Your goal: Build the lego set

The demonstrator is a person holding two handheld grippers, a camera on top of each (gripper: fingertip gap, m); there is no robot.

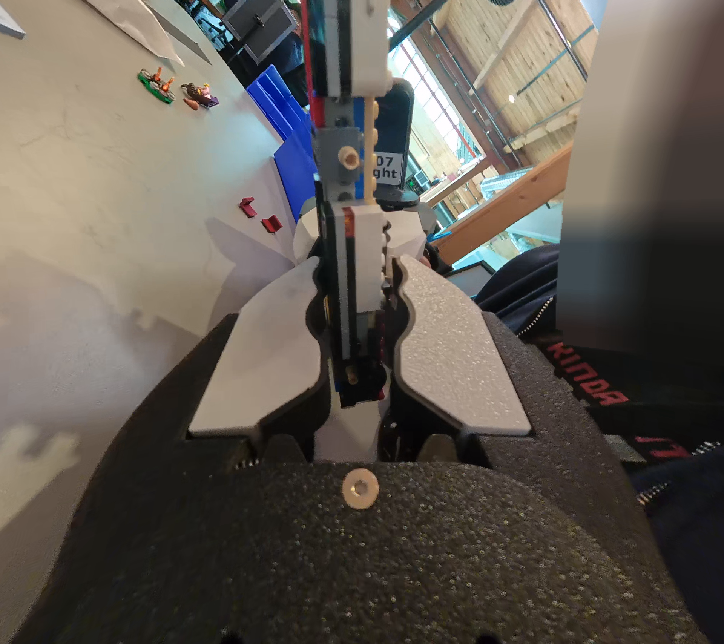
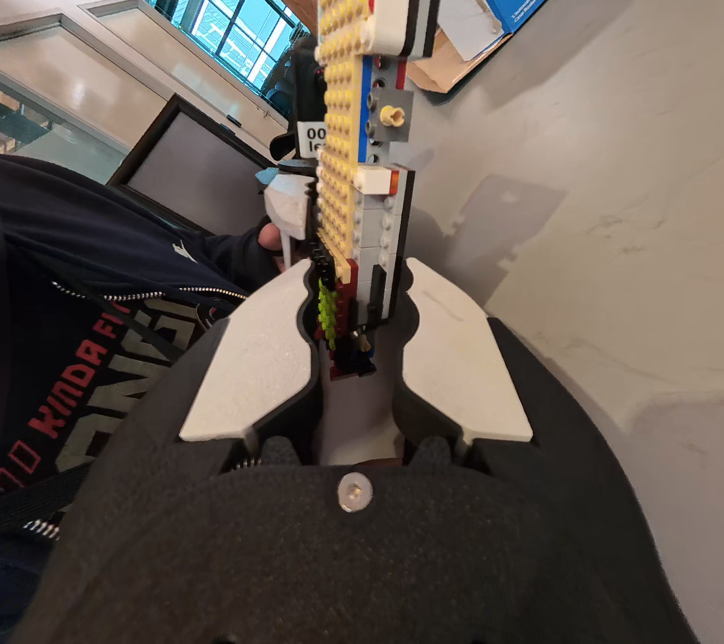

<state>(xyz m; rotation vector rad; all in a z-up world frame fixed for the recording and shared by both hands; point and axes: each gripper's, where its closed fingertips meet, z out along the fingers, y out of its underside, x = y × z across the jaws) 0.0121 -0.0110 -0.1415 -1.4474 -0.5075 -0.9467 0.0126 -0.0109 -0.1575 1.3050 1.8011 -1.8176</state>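
Toy brick model: held upright off the pale table by opposite ends.
Left gripper: fingers clamped on one end of the model.
Right gripper: fingers clamped on the other end.
Red pieces: lying on the table beside the model.

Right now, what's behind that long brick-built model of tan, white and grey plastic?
Behind the brick-built model, the other gripper and a gloved hand show; the model covers that gripper's fingertips.

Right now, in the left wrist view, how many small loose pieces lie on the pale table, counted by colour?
Dark red angled brick pieces: 2
Green-based brick cluster: 1
Purple-based brick cluster: 1
Total: 4
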